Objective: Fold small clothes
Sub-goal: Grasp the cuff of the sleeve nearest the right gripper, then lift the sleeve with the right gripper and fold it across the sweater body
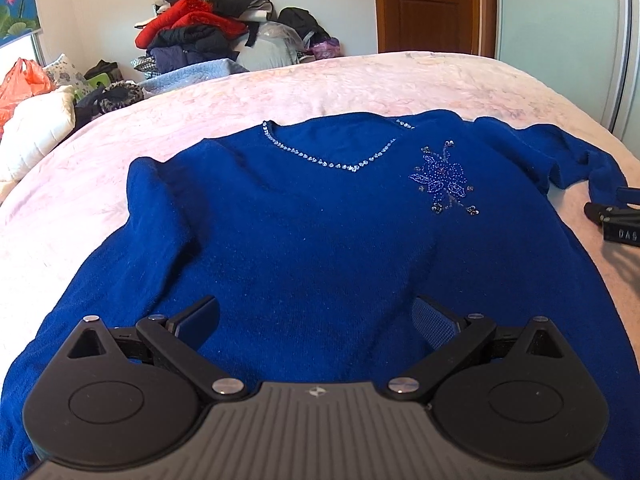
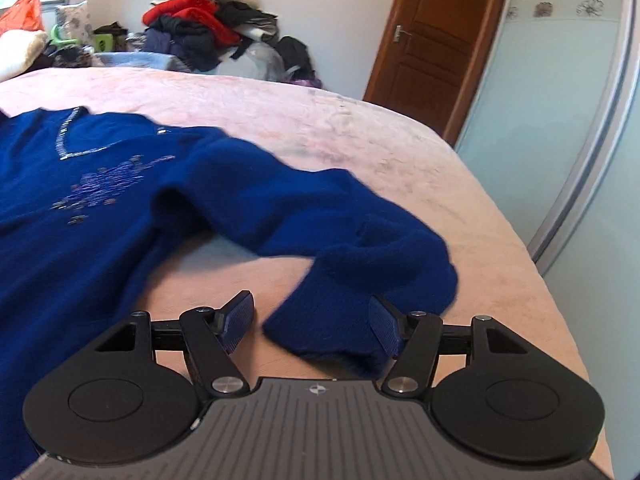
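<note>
A royal blue sweater [image 1: 320, 220] with a rhinestone V-neck and a beaded flower [image 1: 442, 178] lies face up on the pink bedspread [image 1: 360, 84]. My left gripper [image 1: 316, 312] hovers open over the sweater's lower body, with nothing between its fingers. In the right wrist view the sweater [image 2: 80, 240] stretches left, and its right sleeve [image 2: 300, 208] bends back toward me. The sleeve's cuff [image 2: 320, 332] lies between the fingers of my right gripper [image 2: 310, 320]. The right pad touches the cuff; the left pad stands apart from it. The right gripper [image 1: 612, 220] also shows at the left wrist view's right edge.
A heap of red, black and grey clothes [image 1: 200, 32] is piled beyond the bed's far side. An orange bag [image 1: 24, 80] and a white quilt [image 1: 36, 132] sit at the far left. A brown door [image 1: 424, 4] and a sliding wardrobe panel [image 2: 560, 120] stand right.
</note>
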The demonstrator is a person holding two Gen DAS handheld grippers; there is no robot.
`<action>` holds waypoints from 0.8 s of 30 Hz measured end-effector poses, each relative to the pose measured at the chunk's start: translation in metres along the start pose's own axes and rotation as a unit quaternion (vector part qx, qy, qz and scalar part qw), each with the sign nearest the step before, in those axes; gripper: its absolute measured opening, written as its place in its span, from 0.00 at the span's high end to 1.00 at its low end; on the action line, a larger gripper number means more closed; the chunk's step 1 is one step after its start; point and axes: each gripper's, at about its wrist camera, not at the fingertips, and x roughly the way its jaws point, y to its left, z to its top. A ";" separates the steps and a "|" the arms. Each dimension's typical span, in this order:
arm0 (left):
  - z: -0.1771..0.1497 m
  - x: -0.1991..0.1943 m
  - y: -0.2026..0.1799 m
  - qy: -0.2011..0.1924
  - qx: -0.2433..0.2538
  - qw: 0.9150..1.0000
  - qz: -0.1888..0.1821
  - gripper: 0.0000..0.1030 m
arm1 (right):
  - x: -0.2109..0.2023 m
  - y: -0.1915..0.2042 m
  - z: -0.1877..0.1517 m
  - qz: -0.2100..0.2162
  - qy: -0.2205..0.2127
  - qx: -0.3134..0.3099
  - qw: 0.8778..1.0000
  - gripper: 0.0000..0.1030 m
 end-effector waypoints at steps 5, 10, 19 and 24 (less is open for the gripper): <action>0.000 0.004 0.000 0.009 0.002 1.000 0.004 0.00 | 0.012 -0.029 -0.003 0.032 0.005 0.076 0.997 0.38; 0.000 0.004 0.002 0.008 0.004 1.000 0.007 0.00 | 0.011 -0.045 -0.002 0.027 0.005 0.129 0.991 0.84; 0.001 0.006 0.017 0.007 -0.007 1.000 0.023 0.00 | -0.009 -0.122 -0.014 0.177 -0.045 0.406 0.896 0.85; 0.005 0.007 0.047 -0.009 -0.004 0.997 0.077 0.00 | -0.014 -0.152 -0.018 0.239 -0.088 0.508 0.823 0.85</action>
